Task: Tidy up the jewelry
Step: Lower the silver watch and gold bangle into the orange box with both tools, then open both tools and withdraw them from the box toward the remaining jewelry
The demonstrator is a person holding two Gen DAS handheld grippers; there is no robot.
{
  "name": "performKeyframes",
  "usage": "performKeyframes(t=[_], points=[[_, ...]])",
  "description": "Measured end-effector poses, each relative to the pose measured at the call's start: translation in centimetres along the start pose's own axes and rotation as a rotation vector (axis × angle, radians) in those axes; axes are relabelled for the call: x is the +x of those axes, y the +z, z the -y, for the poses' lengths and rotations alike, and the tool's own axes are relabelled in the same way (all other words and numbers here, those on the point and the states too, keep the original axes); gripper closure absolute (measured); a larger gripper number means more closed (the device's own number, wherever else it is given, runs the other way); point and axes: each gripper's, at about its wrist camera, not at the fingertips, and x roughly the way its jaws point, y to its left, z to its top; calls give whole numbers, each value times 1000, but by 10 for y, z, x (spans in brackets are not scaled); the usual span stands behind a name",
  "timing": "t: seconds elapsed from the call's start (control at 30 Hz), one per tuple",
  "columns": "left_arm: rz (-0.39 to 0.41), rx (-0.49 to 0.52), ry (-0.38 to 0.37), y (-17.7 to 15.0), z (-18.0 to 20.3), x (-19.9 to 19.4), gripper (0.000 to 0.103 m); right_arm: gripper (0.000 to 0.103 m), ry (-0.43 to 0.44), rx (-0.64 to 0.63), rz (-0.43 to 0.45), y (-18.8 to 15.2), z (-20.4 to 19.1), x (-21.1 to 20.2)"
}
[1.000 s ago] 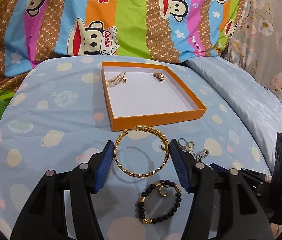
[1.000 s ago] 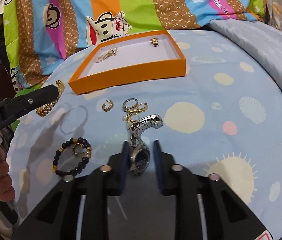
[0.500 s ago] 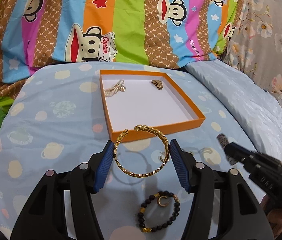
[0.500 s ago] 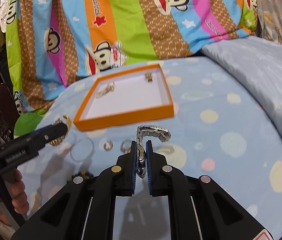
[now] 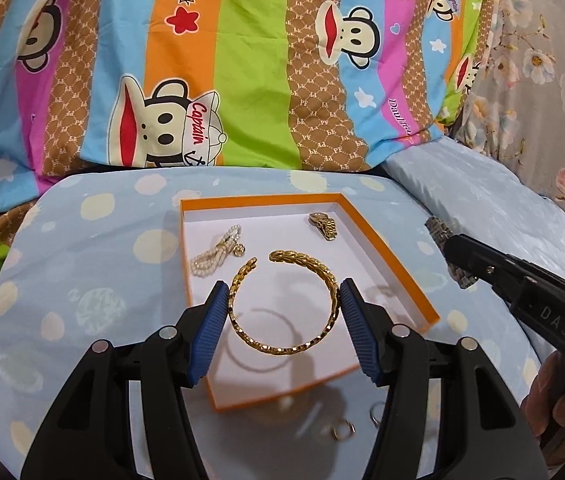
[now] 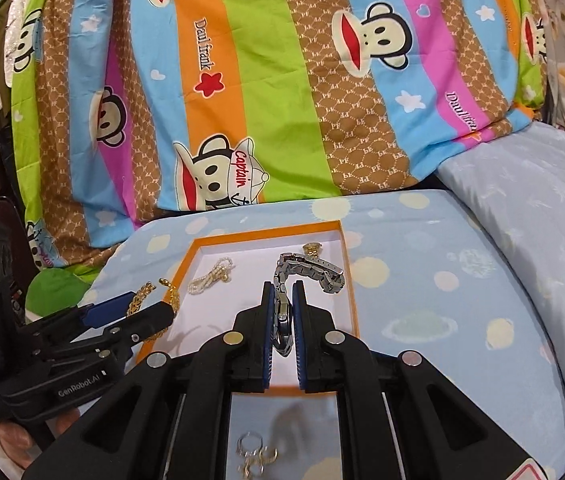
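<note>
My left gripper (image 5: 282, 300) is shut on a gold braided bangle (image 5: 324, 276) and holds it above the orange tray (image 5: 398, 276). The tray has a white floor and holds a pearl bracelet (image 5: 214, 254) and a small gold piece (image 5: 322, 225). My right gripper (image 6: 281, 296) is shut on a silver watch (image 6: 306, 266), held over the tray (image 6: 352, 280); its band hangs free. The right gripper also shows in the left wrist view (image 5: 458, 256), at the tray's right side. The left gripper with the bangle shows in the right wrist view (image 6: 134, 308), at the tray's left edge.
Small rings (image 5: 342, 434) lie on the blue spotted bedsheet (image 5: 82, 272) in front of the tray; they also show in the right wrist view (image 6: 254, 456). A striped cartoon quilt (image 5: 242, 60) rises behind. A pale pillow (image 6: 542, 208) lies at the right.
Both grippers moved forward over the tray, the left carrying the bangle, the right carrying the watch it closed on and lifted. The black bead bracelet has dropped out of view.
</note>
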Motion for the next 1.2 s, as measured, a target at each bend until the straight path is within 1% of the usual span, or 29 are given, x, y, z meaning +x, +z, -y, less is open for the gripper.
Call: performKeyframes(t=[0.3, 0.47, 0.6, 0.7, 0.77, 0.87, 1.0, 1.07, 1.13, 1.2], points=[[-58, -27, 12, 3, -15, 51, 48, 95, -1, 15, -87, 2, 8, 64], [-74, -41, 20, 2, -22, 62, 48, 95, -4, 28, -122, -2, 15, 87], [-70, -45, 19, 1, -24, 67, 47, 94, -5, 30, -139, -5, 18, 95], [-45, -34, 31, 0, -22, 66, 47, 88, -17, 20, -108, -4, 17, 90], [-31, -20, 46, 0, -20, 65, 43, 79, -28, 15, -86, -2, 17, 85], [3, -34, 51, 3, -22, 57, 39, 76, -32, 15, -59, 1, 16, 74], [35, -60, 43, 9, -27, 41, 39, 70, -31, 13, -16, 1, 13, 50], [44, -74, 36, 10, -30, 31, 39, 63, -43, 5, 10, -3, 11, 32], [56, -85, 28, 7, -31, 17, 39, 60, -51, 3, 27, -8, 11, 16], [61, -87, 26, 4, -31, 4, 39, 60, -59, 4, 37, -17, 12, 1]])
